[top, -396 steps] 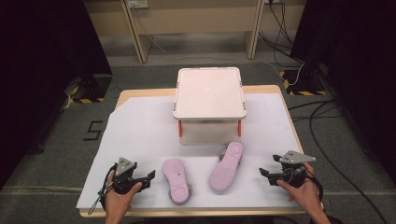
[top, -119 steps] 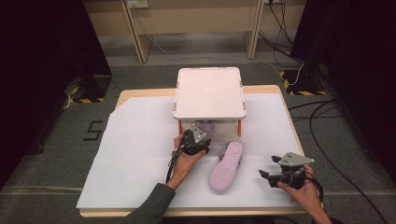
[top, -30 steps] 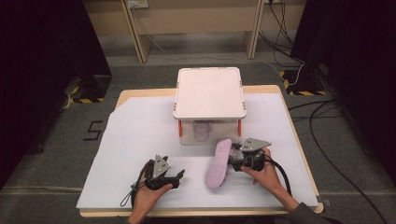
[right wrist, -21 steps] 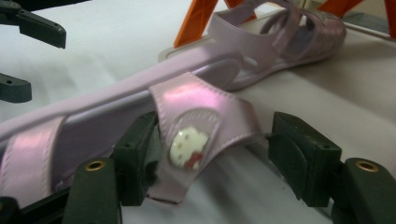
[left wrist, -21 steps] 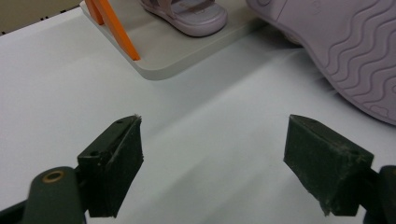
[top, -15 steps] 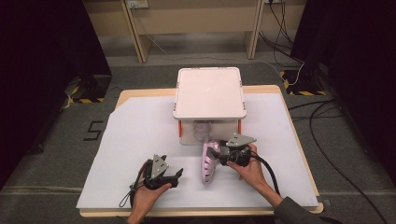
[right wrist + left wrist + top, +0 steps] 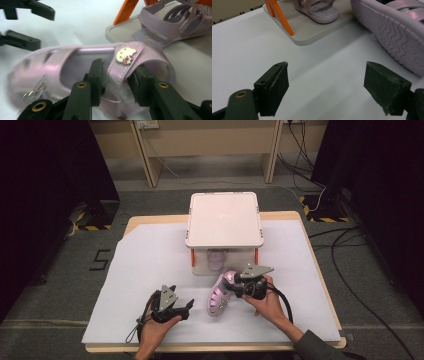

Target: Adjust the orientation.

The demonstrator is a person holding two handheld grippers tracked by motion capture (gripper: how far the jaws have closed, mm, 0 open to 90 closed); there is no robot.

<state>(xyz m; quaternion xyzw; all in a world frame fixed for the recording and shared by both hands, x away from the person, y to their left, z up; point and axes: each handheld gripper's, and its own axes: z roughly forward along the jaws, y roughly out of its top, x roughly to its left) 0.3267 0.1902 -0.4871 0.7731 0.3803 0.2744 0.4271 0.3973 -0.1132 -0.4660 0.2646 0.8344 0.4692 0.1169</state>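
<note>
My right gripper (image 7: 117,80) is shut on the strap of a lilac sandal (image 7: 62,65) with a cat badge. In the high view this sandal (image 7: 219,296) is tipped on its side, sole facing left, just in front of the white rack (image 7: 224,219). A second lilac sandal (image 7: 216,259) lies on the rack's lower shelf (image 7: 312,32) between orange legs (image 7: 279,16). My left gripper (image 7: 188,306) rests open on the sheet left of the held sandal, whose ribbed sole (image 7: 397,42) stands just beyond its right jaw. Nothing is between the left jaws.
A white sheet (image 7: 145,270) covers the wooden table (image 7: 150,219). The rack's top tray stands over the back middle. Cables (image 7: 285,300) trail from both grippers. Dark curtains flank the table and black cables cross the floor at the right.
The left gripper set one sandal under the rack and drew back to the front. The right gripper came in, closed on the other sandal and tipped it up on its side.
</note>
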